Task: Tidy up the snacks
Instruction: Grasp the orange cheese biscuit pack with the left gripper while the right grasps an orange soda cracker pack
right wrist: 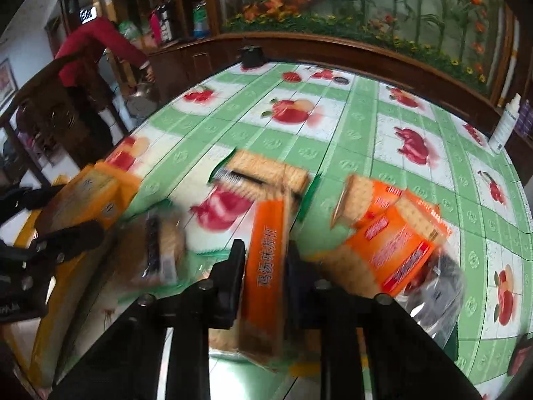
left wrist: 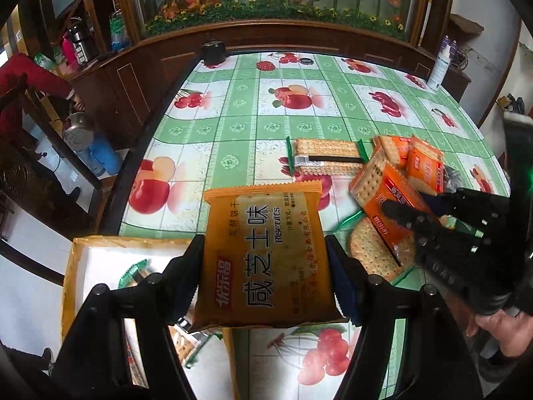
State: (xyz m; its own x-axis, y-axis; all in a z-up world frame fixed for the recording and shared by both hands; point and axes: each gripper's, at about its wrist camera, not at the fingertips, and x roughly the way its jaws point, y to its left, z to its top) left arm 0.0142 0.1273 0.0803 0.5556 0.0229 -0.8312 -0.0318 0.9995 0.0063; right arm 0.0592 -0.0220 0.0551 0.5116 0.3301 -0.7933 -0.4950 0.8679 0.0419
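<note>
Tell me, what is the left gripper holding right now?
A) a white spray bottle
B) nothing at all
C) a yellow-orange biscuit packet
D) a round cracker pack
C: in the left wrist view, the left gripper has its two fingers pressed against both sides of the yellow-orange biscuit packet, lifted above the table.

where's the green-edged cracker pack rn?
In the left wrist view, the green-edged cracker pack lies flat on the tablecloth, centre-right, beyond the tan biscuit packet clamped in the left gripper, just left of the orange cracker packs.
</note>
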